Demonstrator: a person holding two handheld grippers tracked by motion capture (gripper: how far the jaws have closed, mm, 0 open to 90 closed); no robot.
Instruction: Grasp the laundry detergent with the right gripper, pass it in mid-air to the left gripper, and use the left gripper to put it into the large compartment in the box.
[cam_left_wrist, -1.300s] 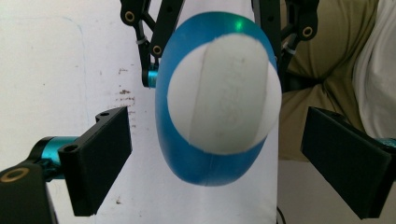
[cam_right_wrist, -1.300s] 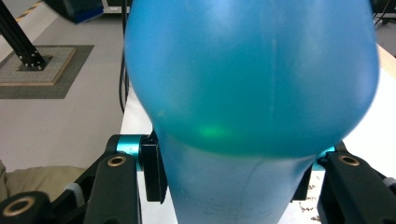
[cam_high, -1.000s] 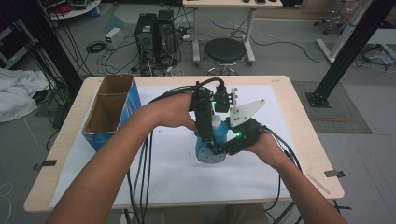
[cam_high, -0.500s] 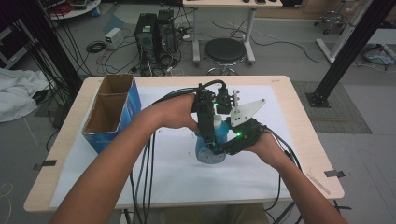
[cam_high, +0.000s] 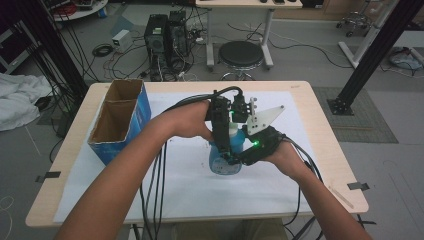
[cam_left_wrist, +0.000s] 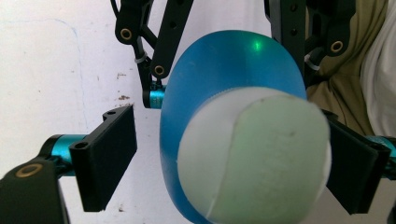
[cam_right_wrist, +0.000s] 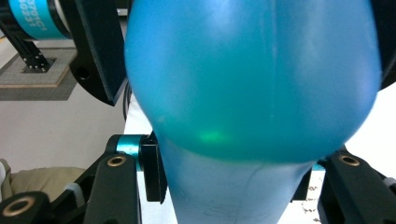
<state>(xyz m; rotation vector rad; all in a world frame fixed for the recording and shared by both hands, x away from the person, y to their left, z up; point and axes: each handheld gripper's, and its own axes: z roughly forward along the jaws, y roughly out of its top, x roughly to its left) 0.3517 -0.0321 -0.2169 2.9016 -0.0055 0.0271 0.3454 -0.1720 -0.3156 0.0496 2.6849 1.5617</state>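
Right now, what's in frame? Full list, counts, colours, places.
bottle: 1, blue with a white cap, mid-table between both tongs
box: 1, blue outside and brown inside, two open compartments, table's left
sheet: 1, white, covering most of the tabletop
table: 1, light wood
stool: 1, black round seat, on the floor beyond the table
computer towers: 2, black, floor beyond the table, cables around them
cloth: 1, white, floor at far left
left tongs: 1, black, jaws astride the bottle's cap end, the near jaw clear of it
right tongs: 1, black with a green light, jaws against the bottle's narrow part
forearms: 2, bare, entering from the bottom edge
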